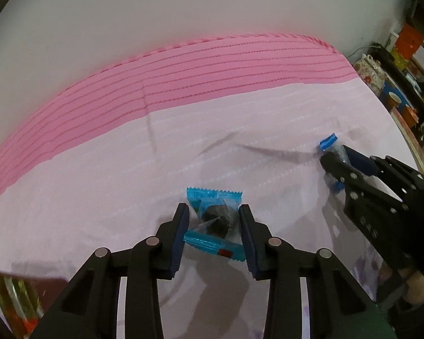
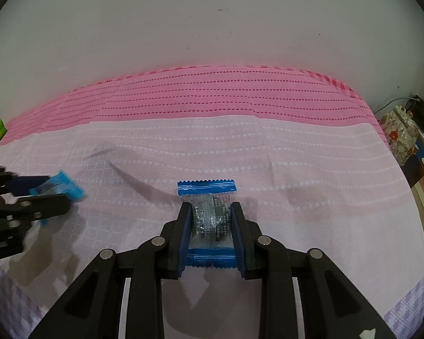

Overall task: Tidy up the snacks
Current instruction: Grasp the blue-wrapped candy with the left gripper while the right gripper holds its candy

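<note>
I am holding one blue snack packet in each gripper over the pink cloth (image 2: 268,152). My right gripper (image 2: 211,220) is clamped on its packet (image 2: 209,214), the pads pressing both sides of the clear middle where the dark biscuit shows. That packet's long axis is running straight away from me along the fingers, one crimped blue end beyond the tips and the other back between the pads.

My left gripper (image 1: 214,223) is closing round the second packet (image 1: 214,220), which is sitting between the pads, twisted and crumpled; the pads seem to be touching its sides, though I cannot be sure how firmly they bite. Its axis is lying skewed, the far blue end tipped leftward and the near end poking out past the right pad.

Taking the right packet as my mark, the left packet is lying well to its left, at about the same depth on the cloth. Both are well short of the darker pink band (image 2: 212,96) at the back.

A yellow wrapper (image 1: 14,296) is lying near left of the left packet.
</note>
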A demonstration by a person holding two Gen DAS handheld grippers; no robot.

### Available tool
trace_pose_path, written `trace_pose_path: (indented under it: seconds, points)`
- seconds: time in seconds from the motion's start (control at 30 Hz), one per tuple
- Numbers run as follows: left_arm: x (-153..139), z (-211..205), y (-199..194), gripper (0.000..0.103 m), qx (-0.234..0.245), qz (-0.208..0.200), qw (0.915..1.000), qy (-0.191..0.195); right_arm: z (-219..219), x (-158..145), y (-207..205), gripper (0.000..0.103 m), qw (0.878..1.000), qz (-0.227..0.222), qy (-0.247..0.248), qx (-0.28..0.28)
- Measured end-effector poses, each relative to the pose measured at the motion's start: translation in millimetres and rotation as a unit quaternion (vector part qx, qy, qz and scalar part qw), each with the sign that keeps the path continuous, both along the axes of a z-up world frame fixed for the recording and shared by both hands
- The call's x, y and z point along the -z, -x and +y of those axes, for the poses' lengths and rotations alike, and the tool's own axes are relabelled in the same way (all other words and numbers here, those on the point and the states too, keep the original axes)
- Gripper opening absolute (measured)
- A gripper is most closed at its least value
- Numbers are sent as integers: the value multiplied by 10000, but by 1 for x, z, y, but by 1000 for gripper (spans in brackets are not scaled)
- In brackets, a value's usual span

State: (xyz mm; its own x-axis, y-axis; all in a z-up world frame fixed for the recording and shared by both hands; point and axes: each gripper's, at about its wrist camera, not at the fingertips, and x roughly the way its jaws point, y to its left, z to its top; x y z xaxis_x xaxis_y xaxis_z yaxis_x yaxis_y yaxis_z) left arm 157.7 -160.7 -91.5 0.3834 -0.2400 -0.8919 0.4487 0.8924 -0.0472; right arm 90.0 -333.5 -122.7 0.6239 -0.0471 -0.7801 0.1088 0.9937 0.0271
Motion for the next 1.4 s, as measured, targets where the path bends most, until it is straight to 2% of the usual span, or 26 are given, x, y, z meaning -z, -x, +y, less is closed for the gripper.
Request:
trace_pose_path:
  seconds: [0.13, 0.17, 0.2, 0.4, 0.57, 0.77, 0.9, 0.97, 1.07, 1.23, 1.4]
  points:
    - [-16, 15, 14, 36, -153, -52, 9999, 33, 0, 0, 0, 25, 10000, 2, 12, -7]
    - [-19, 18, 17, 24, -182, -59, 9998, 48, 0, 0, 0, 25, 10000, 1, 5, -6]
    - [-21, 21, 21, 22, -201, -53, 9998, 55, 0, 0, 0, 25, 10000, 1, 11, -8]
    - [-32, 36, 40, 22, -233, -132, 9996, 126, 0, 0, 0, 25, 10000, -1, 6, -13]
    - [-31, 47, 47, 22, -265, -23, 9995, 167, 0, 0, 0, 25, 10000, -2, 9, -13]
    - [-30, 55, 43, 25, -268, 65, 9993, 267, 0, 0, 0, 25, 10000, -3, 1, -16]
    - [-25, 43, 43, 27, -26, 38, 9999, 119, -1, 0, 0, 25, 10000, -5, -13, -15]
    - [-19, 37, 42, 35, 39, 49, 10000, -7, -1, 0, 0, 25, 10000, -6, -25, -16]
    - [-9, 33, 36, 35, -28, 64, 9998, -201, -1, 0, 1, 25, 10000, -8, -38, -11]
    - [-2, 32, 26, 35, -84, 75, 9995, -299, -1, 0, 0, 25, 10000, -8, -39, -11]
    - [2, 31, 19, 36, -95, 197, 9994, -250, -1, 0, 1, 25, 10000, -8, -35, -9]
